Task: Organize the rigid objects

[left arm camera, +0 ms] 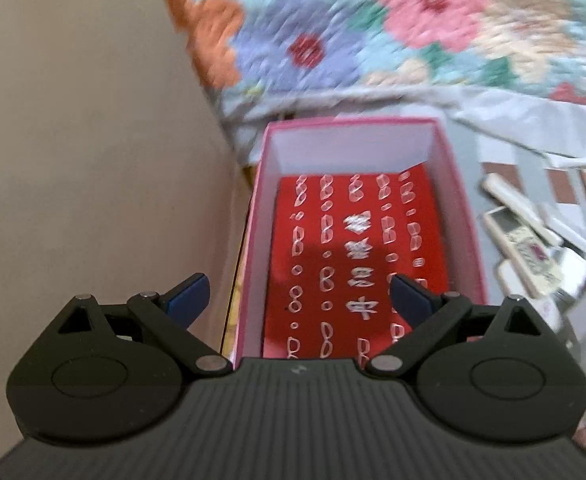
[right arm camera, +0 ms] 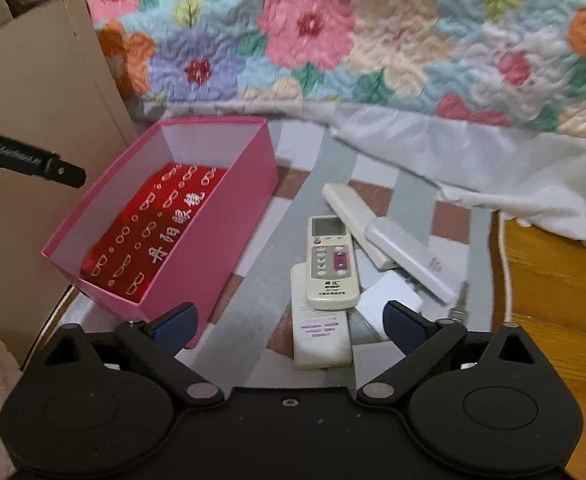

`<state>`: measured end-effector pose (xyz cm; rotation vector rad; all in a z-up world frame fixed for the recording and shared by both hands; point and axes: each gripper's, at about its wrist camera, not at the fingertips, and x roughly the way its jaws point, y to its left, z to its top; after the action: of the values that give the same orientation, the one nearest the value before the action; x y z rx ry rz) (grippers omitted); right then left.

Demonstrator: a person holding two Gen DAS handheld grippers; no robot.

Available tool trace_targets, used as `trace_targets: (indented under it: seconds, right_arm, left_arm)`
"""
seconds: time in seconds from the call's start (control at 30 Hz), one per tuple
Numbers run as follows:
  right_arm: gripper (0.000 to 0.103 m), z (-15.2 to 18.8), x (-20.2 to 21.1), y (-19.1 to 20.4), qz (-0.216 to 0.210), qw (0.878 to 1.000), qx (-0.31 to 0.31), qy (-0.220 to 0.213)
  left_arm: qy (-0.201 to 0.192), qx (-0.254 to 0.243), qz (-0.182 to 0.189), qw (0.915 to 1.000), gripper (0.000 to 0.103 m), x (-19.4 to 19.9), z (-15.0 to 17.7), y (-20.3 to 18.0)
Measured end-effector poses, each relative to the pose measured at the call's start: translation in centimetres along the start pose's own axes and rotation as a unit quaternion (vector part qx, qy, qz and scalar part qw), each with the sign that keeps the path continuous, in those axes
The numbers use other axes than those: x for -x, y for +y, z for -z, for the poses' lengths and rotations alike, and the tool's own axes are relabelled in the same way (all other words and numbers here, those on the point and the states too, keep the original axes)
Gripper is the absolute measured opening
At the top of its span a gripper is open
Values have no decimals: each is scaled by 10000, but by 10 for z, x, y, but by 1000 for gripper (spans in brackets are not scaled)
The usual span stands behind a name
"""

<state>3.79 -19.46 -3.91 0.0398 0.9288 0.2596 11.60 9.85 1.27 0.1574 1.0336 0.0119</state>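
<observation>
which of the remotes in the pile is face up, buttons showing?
The remote with the screen and pink button panel, lying on top of the pile. The other remotes around it show only plain white backs or sides.

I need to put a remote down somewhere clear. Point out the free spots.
The striped mat is bare between the pink box and the remote pile. The red case fills the box floor. Crowded: the pile's right side, where white remotes and a white charger overlap.
</observation>
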Motion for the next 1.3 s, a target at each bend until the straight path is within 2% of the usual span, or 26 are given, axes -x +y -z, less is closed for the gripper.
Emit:
trace_targets:
  seconds: [0.1,0.2,0.3,0.4,0.47,0.5,0.6,0.67,0.7,0.77,0.8,0.87,0.93,1.0,1.13,1.23,1.3]
  right_arm:
    - [99,-2,-12,1,28,10000,22,7]
    - [99,-9,-25,-4,-41,10000,55,-1]
    - [98,-18,-43,-12,-69,9999,86,129]
    - [88,-24,-62,-18,-94,9993,193,306]
    - [68,-29,-76,-21,-114,9987,207,457]
    - [64,-31,-83,-23,-115,9982,171,557]
    - [62,-36,-104,-26,-93,9968,86,795]
    - [62,-40,-119,-26,-27,9956,96,928]
    - [63,-42,-127,-27,25,9950,75,999]
    - [64,-46,-143,-29,163,9934,15,1136]
    - [64,-48,-151,-30,233,9924,2,1211]
    - [64,-51,-164,-32,335,9908,2,1311]
    - [65,-53,-175,-34,323,9898,-11,1390]
    - [58,-56,-177,-35,264,9901,-144,1372]
    - [58,-57,-173,-33,296,9880,-313,1483]
    - [58,-55,-165,-27,373,9857,-407,1595]
    - [58,-53,-161,-25,362,9849,-488,1624]
  left_arm:
    - [204,100,10,9997,98,-29,-4,8]
    - [378,128,-115,9991,94,-57,-6,13]
    - [546,214,-40,9983,90,-79,-5,17]
    - [683,187,1,9975,88,-99,-2,19]
    - [800,224,12,9965,88,-110,2,21]
    - [850,318,45,9959,88,-116,4,24]
    - [903,471,116,9947,76,-129,8,31]
    - [1042,695,170,9920,58,-137,10,36]
    - [1149,984,271,9881,54,-145,12,42]
    - [1217,1201,294,9848,31,-152,13,48]
    - [1158,1224,302,9852,29,-153,14,49]
    - [960,1213,210,9877,14,-153,16,49]
    - [765,1124,112,9907,8,-150,17,50]
    - [596,1036,259,9925,7,-149,17,49]
    - [383,802,664,9938,3,-144,17,37]
    - [158,411,521,9977,3,-139,16,20]
    - [118,470,564,9972,3,-137,16,20]
